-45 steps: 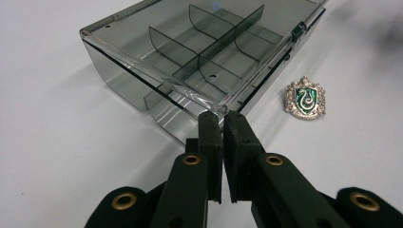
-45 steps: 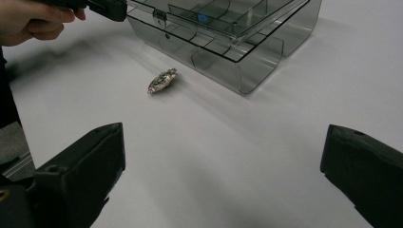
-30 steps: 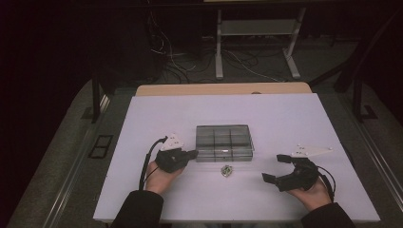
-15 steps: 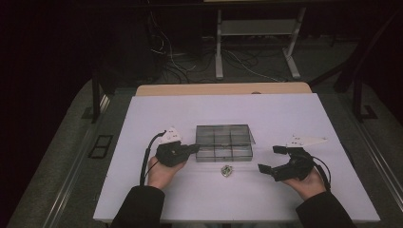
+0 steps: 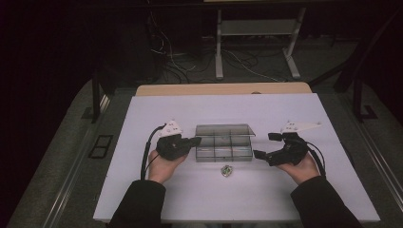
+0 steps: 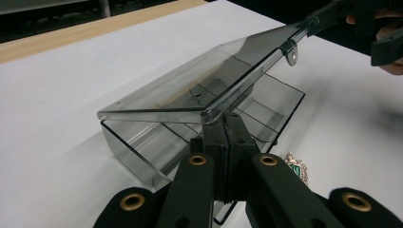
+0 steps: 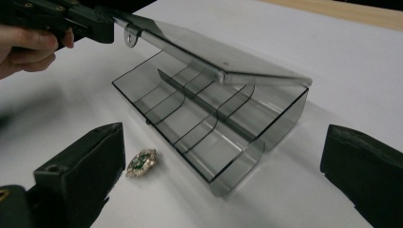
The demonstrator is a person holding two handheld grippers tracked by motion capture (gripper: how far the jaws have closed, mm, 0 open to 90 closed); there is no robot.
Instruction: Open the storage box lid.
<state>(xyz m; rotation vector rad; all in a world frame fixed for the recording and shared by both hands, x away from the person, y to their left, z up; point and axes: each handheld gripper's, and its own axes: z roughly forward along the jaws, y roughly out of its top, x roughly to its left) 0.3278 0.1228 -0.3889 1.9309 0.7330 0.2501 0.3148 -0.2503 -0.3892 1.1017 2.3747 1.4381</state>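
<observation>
A smoky clear compartment box (image 5: 223,151) stands mid-table, its hinged lid (image 5: 225,129) tilted up. My left gripper (image 5: 196,141) is shut on the lid's front corner, and in the left gripper view the closed jaws (image 6: 227,126) pinch the lid's edge (image 6: 190,90). My right gripper (image 5: 264,145) is open just right of the box, holding nothing. In the right gripper view its jaws (image 7: 228,156) stand wide either side of the box's end (image 7: 209,128). A small jewelled brooch (image 5: 226,170) (image 7: 141,161) lies on the table in front of the box.
The white tabletop (image 5: 142,118) has a wooden strip (image 5: 223,89) along its far edge. Beyond it are floor cables and a metal stand (image 5: 256,28). The box's inner compartments (image 7: 190,104) look bare.
The lid has come up from the box in the left gripper's grip. The right gripper has moved left and slightly up, closer to the box's right end.
</observation>
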